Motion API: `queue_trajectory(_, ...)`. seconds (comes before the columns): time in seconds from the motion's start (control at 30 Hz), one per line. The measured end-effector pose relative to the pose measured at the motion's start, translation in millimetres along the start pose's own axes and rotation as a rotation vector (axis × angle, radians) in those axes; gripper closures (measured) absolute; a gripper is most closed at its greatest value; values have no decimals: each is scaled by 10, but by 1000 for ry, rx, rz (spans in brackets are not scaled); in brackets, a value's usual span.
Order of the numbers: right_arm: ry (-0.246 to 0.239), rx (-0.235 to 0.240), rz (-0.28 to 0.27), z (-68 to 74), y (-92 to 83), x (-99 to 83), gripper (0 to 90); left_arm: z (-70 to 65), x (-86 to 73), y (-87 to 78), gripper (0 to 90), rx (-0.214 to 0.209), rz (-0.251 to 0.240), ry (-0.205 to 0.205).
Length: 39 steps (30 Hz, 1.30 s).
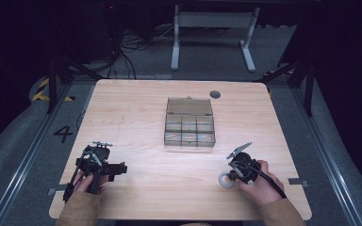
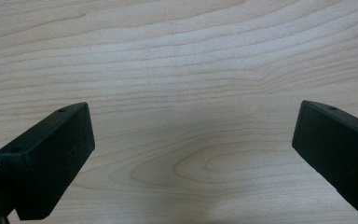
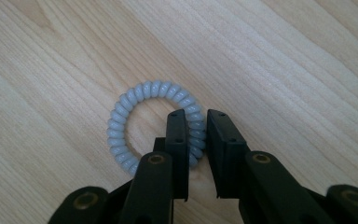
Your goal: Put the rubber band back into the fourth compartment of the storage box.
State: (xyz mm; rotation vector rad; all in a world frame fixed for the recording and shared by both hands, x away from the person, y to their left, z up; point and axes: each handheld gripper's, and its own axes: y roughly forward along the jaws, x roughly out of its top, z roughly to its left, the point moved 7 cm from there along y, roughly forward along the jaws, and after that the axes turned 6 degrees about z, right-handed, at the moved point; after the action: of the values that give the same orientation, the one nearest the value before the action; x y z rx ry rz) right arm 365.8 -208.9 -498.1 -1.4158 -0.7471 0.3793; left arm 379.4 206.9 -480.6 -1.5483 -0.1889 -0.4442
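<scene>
a pale wooden table (image 1: 136,117) carries a clear lidded box (image 1: 189,123) with small compartments at its centre, well apart from both hands. near the left front edge the left gripper (image 2: 193,154) hangs over bare wood, jaws spread wide and holding nothing. near the right front edge the right gripper (image 3: 196,135) has its jaws nearly closed on one side of a grey coil hair tie (image 3: 135,105) lying flat on the table

Pale matt wood-grain tabletop (image 2: 177,60); glossy, smooth grey plastic coil tie (image 3: 135,100); matt black, faintly scuffed plastic jaws; clear plastic box (image 1: 189,123).
</scene>
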Motion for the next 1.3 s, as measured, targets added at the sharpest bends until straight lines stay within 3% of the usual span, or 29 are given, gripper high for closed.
queue_trajectory(0.53,37,35,-12,-10,-49,8,831,8,5,5,0,-2,-7,-13)
queue_trajectory(1.3,67,82,-166,-52,-398,66,831,5,5,7,0,-1,-5,-13)
